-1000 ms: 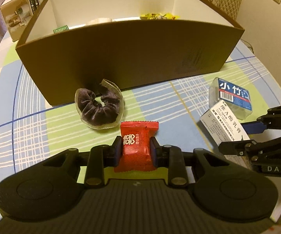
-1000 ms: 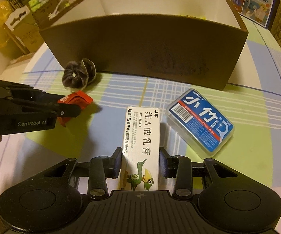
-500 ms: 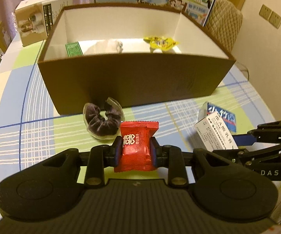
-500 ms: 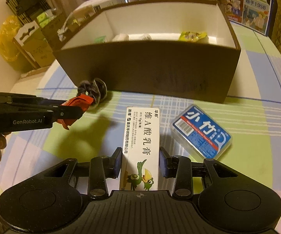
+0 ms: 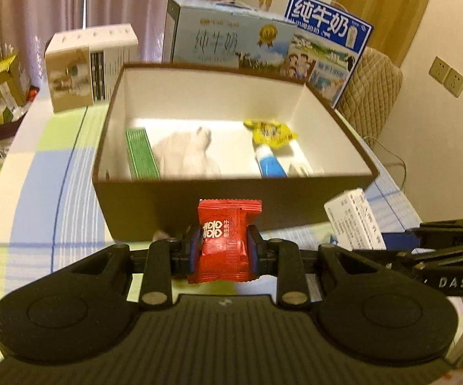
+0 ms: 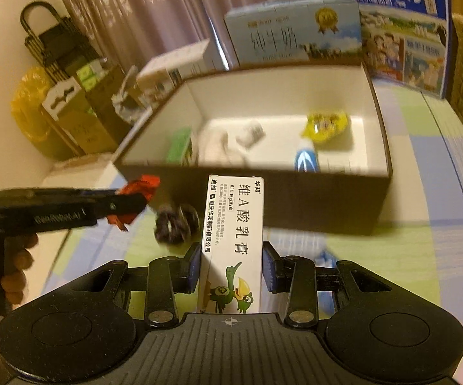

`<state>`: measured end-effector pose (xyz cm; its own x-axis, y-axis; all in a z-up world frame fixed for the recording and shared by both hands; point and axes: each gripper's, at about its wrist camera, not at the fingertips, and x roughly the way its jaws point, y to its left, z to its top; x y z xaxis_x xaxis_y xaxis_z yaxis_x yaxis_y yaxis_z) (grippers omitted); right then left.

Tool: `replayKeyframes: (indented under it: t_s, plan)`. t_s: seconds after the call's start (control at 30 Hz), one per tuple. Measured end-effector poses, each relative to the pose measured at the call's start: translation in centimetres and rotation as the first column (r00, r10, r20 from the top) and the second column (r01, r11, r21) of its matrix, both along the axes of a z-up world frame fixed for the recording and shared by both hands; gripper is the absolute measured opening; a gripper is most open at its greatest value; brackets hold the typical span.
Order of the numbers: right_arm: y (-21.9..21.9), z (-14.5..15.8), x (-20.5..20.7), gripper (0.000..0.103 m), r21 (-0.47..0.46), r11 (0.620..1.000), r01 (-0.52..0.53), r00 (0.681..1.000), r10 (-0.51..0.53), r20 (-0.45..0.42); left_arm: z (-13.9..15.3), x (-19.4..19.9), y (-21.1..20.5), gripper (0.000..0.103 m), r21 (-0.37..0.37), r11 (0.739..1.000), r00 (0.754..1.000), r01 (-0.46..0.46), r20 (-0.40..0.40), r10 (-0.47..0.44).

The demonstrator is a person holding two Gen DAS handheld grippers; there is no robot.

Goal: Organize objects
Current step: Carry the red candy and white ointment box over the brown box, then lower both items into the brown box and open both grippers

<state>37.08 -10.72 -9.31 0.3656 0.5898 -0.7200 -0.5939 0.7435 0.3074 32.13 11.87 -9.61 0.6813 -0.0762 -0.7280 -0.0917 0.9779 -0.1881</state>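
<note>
My left gripper (image 5: 224, 246) is shut on a red candy packet (image 5: 226, 240), held in the air in front of the brown box (image 5: 231, 199). My right gripper (image 6: 231, 263) is shut on a white ointment carton (image 6: 233, 234) with a green bird print, also lifted before the box's (image 6: 295, 205) near wall. Inside the box lie a green packet (image 5: 141, 154), a white crumpled item (image 5: 186, 154), a yellow packet (image 5: 271, 131) and a blue-white tube (image 5: 271, 163). A dark scrunchie (image 6: 175, 224) rests on the table below. The left gripper (image 6: 125, 205) and the carton (image 5: 352, 219) show in each other's views.
Milk cartons (image 5: 231, 43) and a white product box (image 5: 87, 67) stand behind the brown box. A quilted chair back (image 5: 372, 96) is at the right. Bags and boxes (image 6: 64, 109) crowd the floor to the left. A hand (image 6: 13, 269) grips the left tool.
Both grippers rose with their loads and now look down into the box. The scrunchie and the blue-labelled case dropped low or out of view.
</note>
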Motion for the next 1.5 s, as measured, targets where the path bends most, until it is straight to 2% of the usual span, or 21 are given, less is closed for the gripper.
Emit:
replayKeyframes:
  t_s: [0.13,0.3,0.53,0.67,0.8,1.07,1.43,1.5]
  plan:
    - [1.2,2.6,2.3,0.035,0.041,0.999,-0.011,0.999,0.009,0.040,1.8,2.5,0.4,0.024,0.045,0.999,1.000,0.010,0.017,-0.011]
    - [2.9,4.9,5.5,0.035,0.044,0.999,-0.012,0.996,0.009,0.085,3.4,5.9,1.1,0.024,0.101,0.995,0.999,0.027,0.023,-0.029]
    - [5.1,5.1,10.5,0.035,0.025,1.000,0.000,0.995,-0.002,0.097,3.5,10.5,2.3,0.025,0.212,0.976,0.999,0.041,-0.008,-0.040]
    - [6.5,4.1,13.9,0.035,0.020,0.999,0.032,0.998,-0.033,0.055,2.7,13.3,3.1,0.025,0.241,0.970,0.999,0.039,-0.042,-0.030]
    - [7.9,1.8,16.7,0.035,-0.006,0.998,0.067,0.998,-0.066,0.008,1.6,15.9,3.6,0.025,0.238,0.970,0.997,0.044,-0.071,-0.028]
    - [9.3,-2.3,19.9,0.035,-0.039,0.992,0.121,0.992,-0.121,-0.016,-1.2,19.3,4.2,0.025,0.244,0.969,0.995,0.036,-0.102,-0.012]
    - [9.5,-3.8,22.1,0.036,-0.034,0.984,0.177,0.983,-0.178,-0.035,-3.3,21.6,4.8,0.026,0.248,0.969,0.995,-0.007,-0.094,0.032]
    - [9.4,-4.0,22.3,0.036,-0.026,0.983,0.179,0.983,-0.180,-0.042,-3.2,21.8,5.1,0.032,0.249,0.968,0.995,-0.020,-0.087,0.043]
